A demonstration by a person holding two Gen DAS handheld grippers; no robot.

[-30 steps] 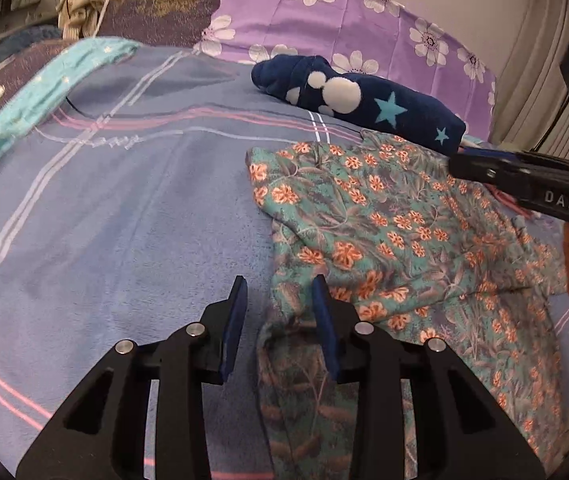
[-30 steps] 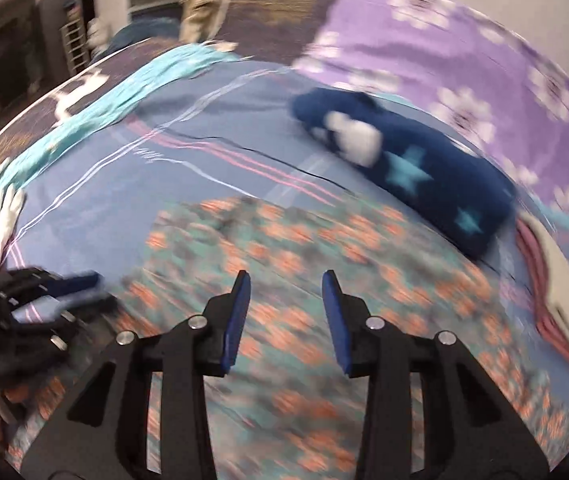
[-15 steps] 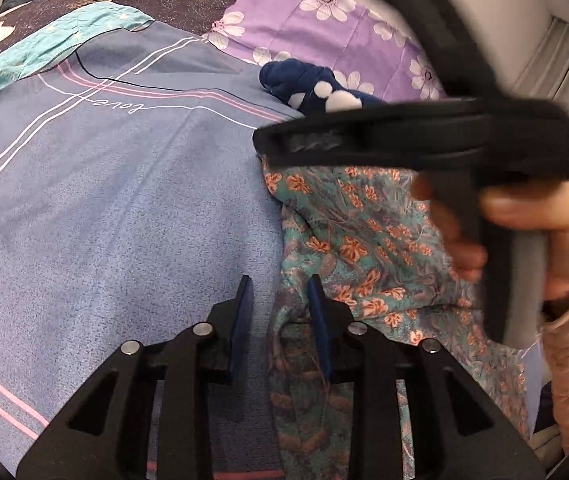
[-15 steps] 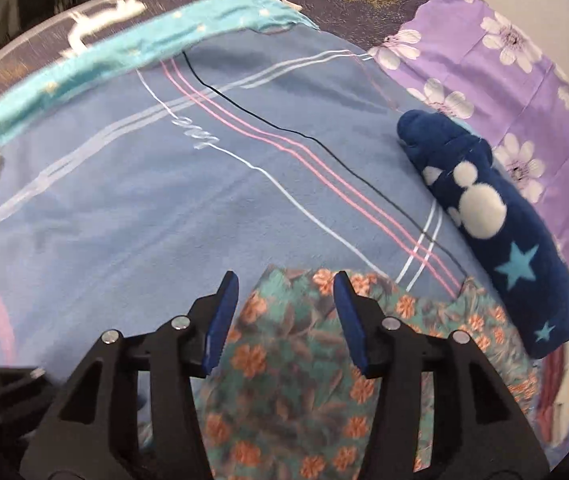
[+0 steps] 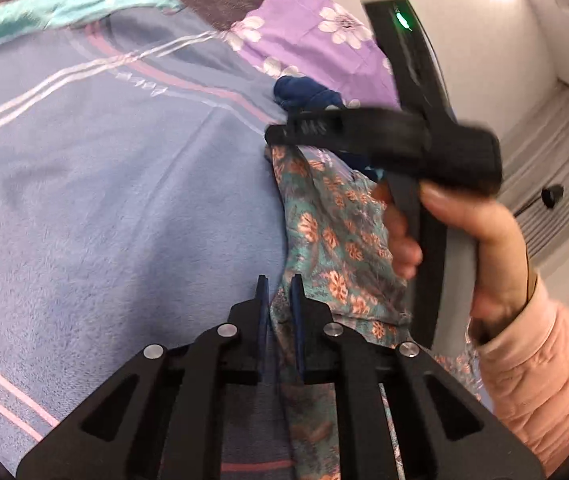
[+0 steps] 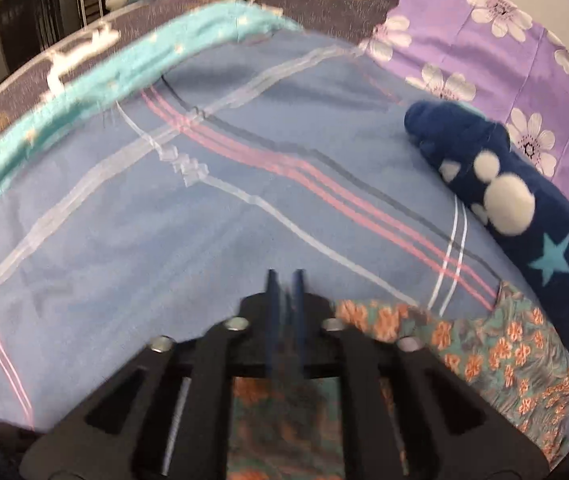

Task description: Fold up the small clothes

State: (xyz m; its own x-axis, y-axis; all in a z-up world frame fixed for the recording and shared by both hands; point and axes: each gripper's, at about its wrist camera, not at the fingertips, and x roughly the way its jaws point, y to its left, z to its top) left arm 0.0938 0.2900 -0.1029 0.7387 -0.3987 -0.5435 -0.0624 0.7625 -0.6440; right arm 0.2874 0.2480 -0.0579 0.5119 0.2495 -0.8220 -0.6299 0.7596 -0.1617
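No legible text; blurred lettering on the right gripper [image 5: 284, 136]

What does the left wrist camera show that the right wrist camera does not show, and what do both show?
Only the left wrist view shows the person's hand holding the right gripper's handle, a pink sleeve, and the left gripper, its jaws closing with an edge of the floral garment between them.

Only the right wrist view shows the right gripper from behind, its jaws closing, and the white spots and stars on the navy cloth.

Both show the floral garment, the navy cloth, the striped blue blanket and the purple flowered fabric.
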